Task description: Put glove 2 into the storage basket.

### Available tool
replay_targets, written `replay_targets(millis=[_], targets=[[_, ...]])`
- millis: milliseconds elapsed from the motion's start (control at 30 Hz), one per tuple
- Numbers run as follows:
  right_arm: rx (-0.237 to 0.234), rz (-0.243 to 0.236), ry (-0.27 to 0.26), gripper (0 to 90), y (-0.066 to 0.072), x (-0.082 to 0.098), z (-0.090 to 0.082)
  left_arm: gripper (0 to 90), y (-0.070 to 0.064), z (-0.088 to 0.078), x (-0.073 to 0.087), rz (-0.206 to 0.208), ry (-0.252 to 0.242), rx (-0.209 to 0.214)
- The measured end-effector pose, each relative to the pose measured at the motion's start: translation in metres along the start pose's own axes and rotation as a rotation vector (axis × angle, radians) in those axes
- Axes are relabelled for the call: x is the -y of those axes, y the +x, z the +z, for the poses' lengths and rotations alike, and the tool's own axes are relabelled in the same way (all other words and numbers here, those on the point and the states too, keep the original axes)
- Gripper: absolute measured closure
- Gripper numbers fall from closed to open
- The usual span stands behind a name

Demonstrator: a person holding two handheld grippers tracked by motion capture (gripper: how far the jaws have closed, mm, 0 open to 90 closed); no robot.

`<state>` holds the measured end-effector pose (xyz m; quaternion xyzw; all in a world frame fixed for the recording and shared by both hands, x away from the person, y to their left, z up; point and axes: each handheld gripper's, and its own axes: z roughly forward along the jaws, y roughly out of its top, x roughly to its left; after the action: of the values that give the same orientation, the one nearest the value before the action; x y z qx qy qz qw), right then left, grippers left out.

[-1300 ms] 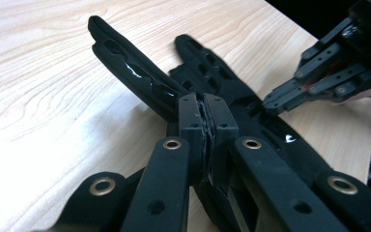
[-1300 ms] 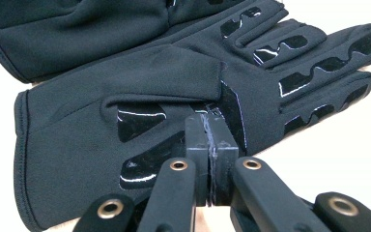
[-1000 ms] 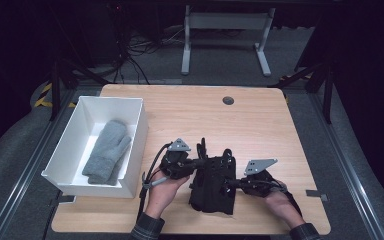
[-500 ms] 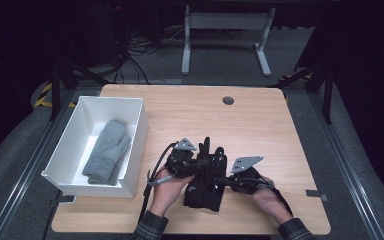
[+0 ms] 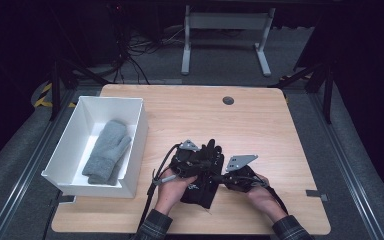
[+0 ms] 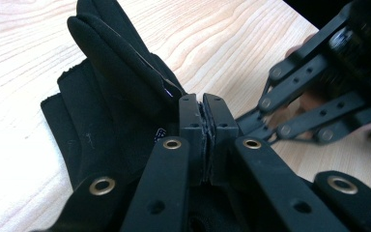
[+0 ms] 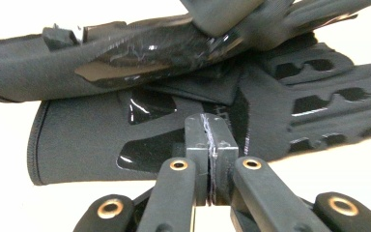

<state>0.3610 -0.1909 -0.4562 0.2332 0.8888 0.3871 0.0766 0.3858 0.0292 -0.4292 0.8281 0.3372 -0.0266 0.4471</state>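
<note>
Black glove (image 5: 202, 185) lies between both grippers — left gripper (image 5: 200, 161), right gripper (image 5: 225, 176).

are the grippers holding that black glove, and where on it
Both are shut on the black glove: the left gripper pinches fabric near its thumb, the right gripper pinches its flat side edge.

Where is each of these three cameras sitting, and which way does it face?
High view: above the near table edge, looking forward and down on the wooden table, white bin and grey mitten; forearms and hands show.
Left gripper view: rides the left gripper, looking along shut jaws at the black gloves.
Right gripper view: rides the right gripper, jaws shut, facing the black gloves.
All views share the gloves.
</note>
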Motion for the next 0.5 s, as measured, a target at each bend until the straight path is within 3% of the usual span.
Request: replay_targets(millis=[167, 500], targets=[[0.02, 0.025, 0.003, 90.0, -0.008, 0.006, -0.008, 88.0, 0.0, -0.001, 0.0, 0.002, -0.001, -0.004], [0.011, 0.018, 0.02, 90.0, -0.006, 0.005, 0.003, 87.9, -0.005, 0.005, 0.0, 0.005, 0.012, -0.001]])
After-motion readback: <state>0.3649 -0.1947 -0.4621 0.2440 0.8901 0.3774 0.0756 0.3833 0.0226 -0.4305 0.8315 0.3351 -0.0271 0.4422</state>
